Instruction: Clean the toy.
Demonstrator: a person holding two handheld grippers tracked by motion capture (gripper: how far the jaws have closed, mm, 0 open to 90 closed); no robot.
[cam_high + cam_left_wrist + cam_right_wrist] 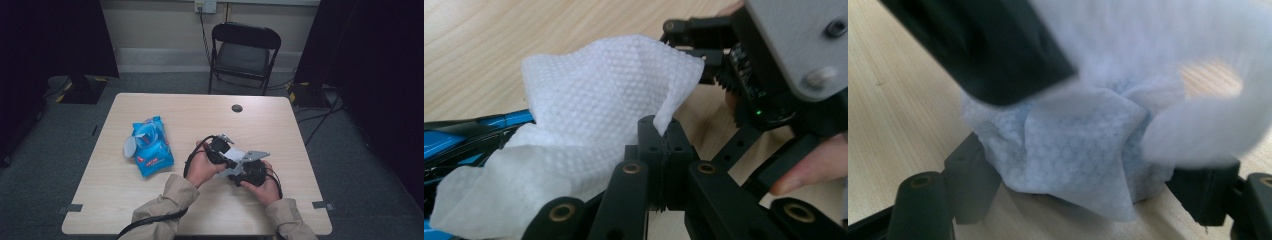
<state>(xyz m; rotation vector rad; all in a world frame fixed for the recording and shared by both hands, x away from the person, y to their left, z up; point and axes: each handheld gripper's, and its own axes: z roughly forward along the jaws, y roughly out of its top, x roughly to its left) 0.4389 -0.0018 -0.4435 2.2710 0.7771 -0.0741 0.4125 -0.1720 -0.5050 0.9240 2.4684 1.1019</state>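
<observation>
two hand-held grippers working a white wipe (pixel 239 159) above the counter (pixel 200 107), near its front edge. in the high view the left gripper (pixel 223 154) and right gripper (pixel 243 167) meet just right of the counter's middle, with the wipe between them and clear of the wood. in the left gripper view its fingers (pixel 659 150) are closed tight on one corner of the wipe (pixel 599 100), pinching a thin edge, while the sheet billows up and to the left. in the right gripper view the fingers (pixel 970 182) stand wide apart with a bunched part of the wipe (pixel 1073 150) filling the gap and touching both; they appear to clamp the bundle. the blue wipes pack (pixel 152 145) lies well apart to the left, flat on the counter, its round lid flipped open. judged progress: one wipe is already out of the pack and held by both grippers, so the pulling-out step looks finished; what seems left is spreading or folding the sheet, and shutting the pack's lid.
</observation>
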